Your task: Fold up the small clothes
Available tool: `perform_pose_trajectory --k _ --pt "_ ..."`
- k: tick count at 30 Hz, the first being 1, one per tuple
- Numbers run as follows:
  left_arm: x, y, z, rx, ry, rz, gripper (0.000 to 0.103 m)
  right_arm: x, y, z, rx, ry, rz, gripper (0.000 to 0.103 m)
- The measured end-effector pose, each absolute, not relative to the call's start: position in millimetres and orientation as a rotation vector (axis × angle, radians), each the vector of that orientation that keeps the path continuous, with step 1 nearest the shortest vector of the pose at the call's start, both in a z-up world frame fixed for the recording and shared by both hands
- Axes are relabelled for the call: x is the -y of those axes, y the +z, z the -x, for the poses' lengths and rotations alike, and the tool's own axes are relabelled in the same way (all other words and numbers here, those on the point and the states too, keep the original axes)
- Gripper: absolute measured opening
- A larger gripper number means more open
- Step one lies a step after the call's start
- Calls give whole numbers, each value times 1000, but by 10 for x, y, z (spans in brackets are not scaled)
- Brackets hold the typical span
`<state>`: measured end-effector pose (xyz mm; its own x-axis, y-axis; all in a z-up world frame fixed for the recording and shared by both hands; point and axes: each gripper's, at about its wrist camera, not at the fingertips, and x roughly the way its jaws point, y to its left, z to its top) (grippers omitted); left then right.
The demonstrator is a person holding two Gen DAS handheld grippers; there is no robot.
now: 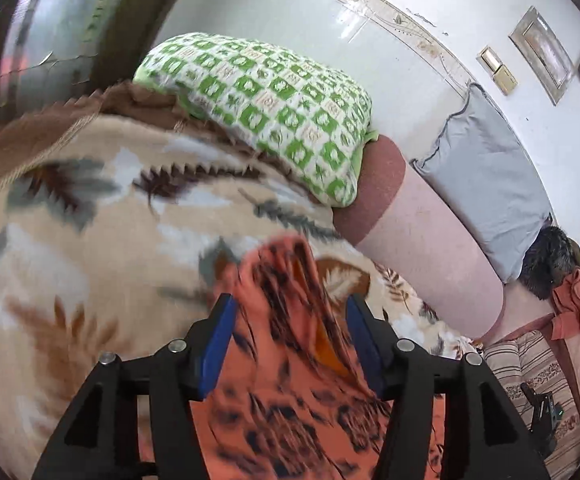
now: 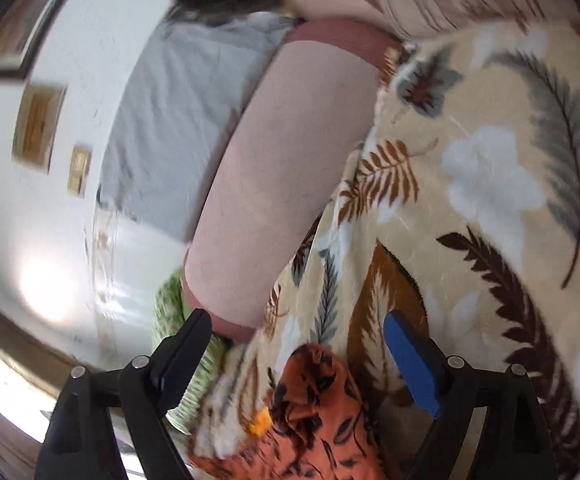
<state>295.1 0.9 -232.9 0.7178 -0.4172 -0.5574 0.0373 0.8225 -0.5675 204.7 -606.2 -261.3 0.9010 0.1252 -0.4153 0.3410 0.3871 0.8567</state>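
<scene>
An orange garment with black leaf print lies on a beige leaf-patterned blanket. My left gripper is open, its blue pads on either side of a raised fold of the garment, not closed on it. In the right wrist view the same garment lies bunched between and below the fingers of my right gripper, which is open and just above it. The blanket fills the right side of that view. Both views are motion-blurred.
A green-and-white checked pillow, a pink bolster and a grey pillow lie along the white wall. A dark furry item and an orange cloth sit at the far right. The bolster also shows in the right wrist view.
</scene>
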Motion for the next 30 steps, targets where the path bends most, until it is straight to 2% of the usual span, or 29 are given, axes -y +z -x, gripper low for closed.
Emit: perform_pose_trajectory --k 2,3,5,7,8,10,12,16,19,23,30 --pt "191 -2452 -2852 -759 -290 535 58 5786 -2452 -2138 -566 -71 -1037 87" --pt "348 -2547 -2811 -780 -306 479 58 5526 -2366 -2212 -650 -48 -913 81" --pt "537 -2708 -2816 -852 -322 395 58 5094 -2342 -2324 -771 21 -745 66" --pt "672 -2898 -2868 -971 -339 351 58 4634 -2419 -2476 -909 79 -600 41" --pt "752 -2967 -2911 -1022 -346 291 58 4457 -2499 -2554 -975 97 -551 37" --pt "785 -2935 -2885 -982 -332 226 58 4166 -2732 -2706 -1125 135 -450 36" --pt "802 -2918 -2926 -974 -313 174 61 4008 -2922 -2910 -1185 117 -396 36" --pt "773 -2950 -3042 -983 -305 167 63 4052 -2926 -3621 -1086 30 -384 37" --pt "708 -2912 -3108 -969 -289 170 63 4262 -2884 -4103 -1003 -58 -506 37" --pt "552 -2849 -3178 -949 -232 213 63 4087 -2536 -4199 -905 -35 -496 38" --pt "378 -2830 -3102 -949 -182 233 63 3009 -2589 -4011 -1052 340 -444 38"
